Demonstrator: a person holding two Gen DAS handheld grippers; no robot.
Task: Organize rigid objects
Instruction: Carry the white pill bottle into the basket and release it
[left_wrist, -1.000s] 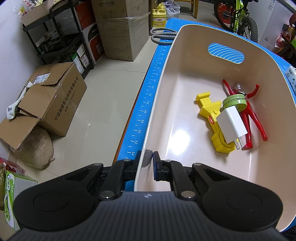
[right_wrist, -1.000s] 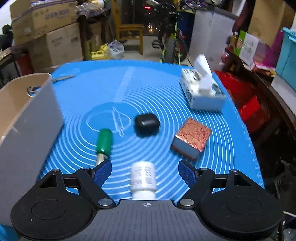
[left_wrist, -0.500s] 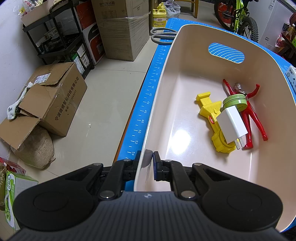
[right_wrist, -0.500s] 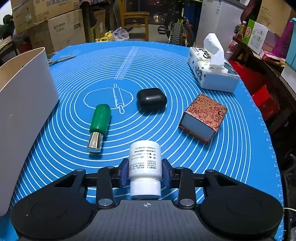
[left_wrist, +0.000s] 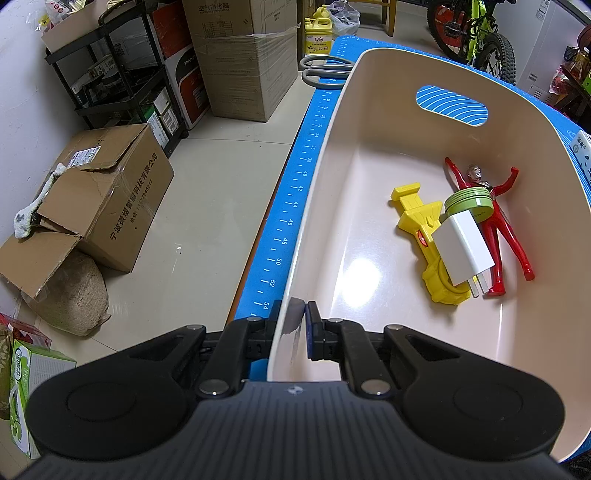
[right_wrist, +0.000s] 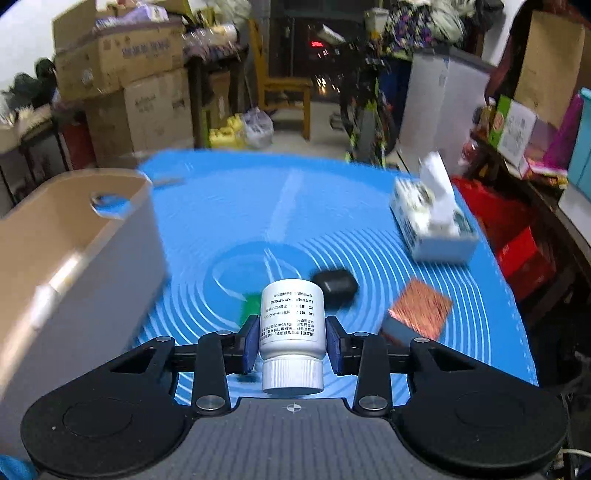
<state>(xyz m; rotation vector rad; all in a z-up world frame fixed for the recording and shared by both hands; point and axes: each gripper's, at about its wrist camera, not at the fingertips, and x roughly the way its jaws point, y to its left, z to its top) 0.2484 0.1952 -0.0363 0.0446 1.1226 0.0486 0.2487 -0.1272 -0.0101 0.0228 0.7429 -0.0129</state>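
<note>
Bottle (right_wrist: 291, 325) (white, cap toward the camera) sits clamped in the right gripper (right_wrist: 291, 341), clear of the blue mat (right_wrist: 229, 206). Left gripper (left_wrist: 296, 330) pinches the bin (left_wrist: 325, 155) rim. A smooth-sided slip, or clipping the bin wall while swinging over, seems the likeliest trouble.

blue mat (right_wrist: 229, 206); on it: bin (right_wrist: 110, 258); tissue box (right_wrist: 436, 232); black case (right_wrist: 336, 282)
</note>
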